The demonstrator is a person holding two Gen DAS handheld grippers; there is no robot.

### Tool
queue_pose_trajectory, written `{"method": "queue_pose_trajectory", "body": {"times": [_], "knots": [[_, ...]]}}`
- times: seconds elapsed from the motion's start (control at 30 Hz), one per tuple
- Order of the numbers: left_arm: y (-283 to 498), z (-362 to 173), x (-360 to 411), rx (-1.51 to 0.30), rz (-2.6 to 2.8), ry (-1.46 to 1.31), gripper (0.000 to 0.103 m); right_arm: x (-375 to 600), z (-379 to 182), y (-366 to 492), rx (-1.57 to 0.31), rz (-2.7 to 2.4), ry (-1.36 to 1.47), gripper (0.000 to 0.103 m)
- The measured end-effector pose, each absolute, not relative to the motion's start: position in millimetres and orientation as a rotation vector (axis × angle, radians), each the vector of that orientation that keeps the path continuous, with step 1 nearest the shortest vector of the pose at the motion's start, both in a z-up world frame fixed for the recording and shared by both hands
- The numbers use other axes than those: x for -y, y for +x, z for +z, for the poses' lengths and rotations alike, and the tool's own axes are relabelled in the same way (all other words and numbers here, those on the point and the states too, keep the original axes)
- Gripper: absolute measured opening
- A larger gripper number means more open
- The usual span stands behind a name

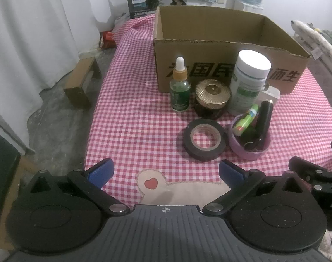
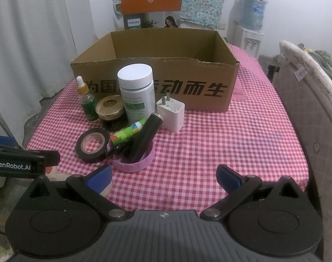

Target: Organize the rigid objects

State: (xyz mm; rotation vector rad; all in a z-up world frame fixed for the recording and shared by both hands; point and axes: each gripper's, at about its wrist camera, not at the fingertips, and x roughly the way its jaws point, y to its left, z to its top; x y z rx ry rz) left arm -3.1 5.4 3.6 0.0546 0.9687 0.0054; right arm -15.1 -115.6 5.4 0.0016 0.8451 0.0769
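An open cardboard box [image 1: 220, 74] [image 2: 179, 76] stands at the back of the checked table. In front of it stand a green dropper bottle [image 1: 179, 91] [image 2: 87, 102], a gold-lidded dark jar [image 1: 212, 98] [image 2: 110, 111], a white-capped pill bottle [image 1: 248, 80] [image 2: 136, 91] and a white charger plug [image 2: 171, 113]. Nearer lie a black tape roll [image 1: 204, 139] [image 2: 92, 145] and a pink ring [image 1: 248, 144] [image 2: 135, 161] holding a green tube [image 1: 246, 120] [image 2: 126, 134] and a black cylinder [image 1: 264, 118] [image 2: 145, 137]. My left gripper [image 1: 166, 172] and right gripper [image 2: 163, 176] are both open, short of the objects, holding nothing.
The red-and-white checked cloth [image 1: 131, 109] [image 2: 231, 144] covers the table, with a heart patch [image 1: 151, 183] near its front edge. A small cardboard box [image 1: 83, 83] lies on the floor to the left. A padded chair back [image 2: 314, 100] stands right of the table.
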Motion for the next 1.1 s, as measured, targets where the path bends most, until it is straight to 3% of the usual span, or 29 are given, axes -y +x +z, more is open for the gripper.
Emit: {"method": "queue_pose_trajectory", "body": {"times": [1.1], "knots": [[1.0,-0.1,-2.4,-0.978,0.003,0.063,0.103,114.4,9.7,-13.1,-0.838,0.076,0.004,0.103]]}}
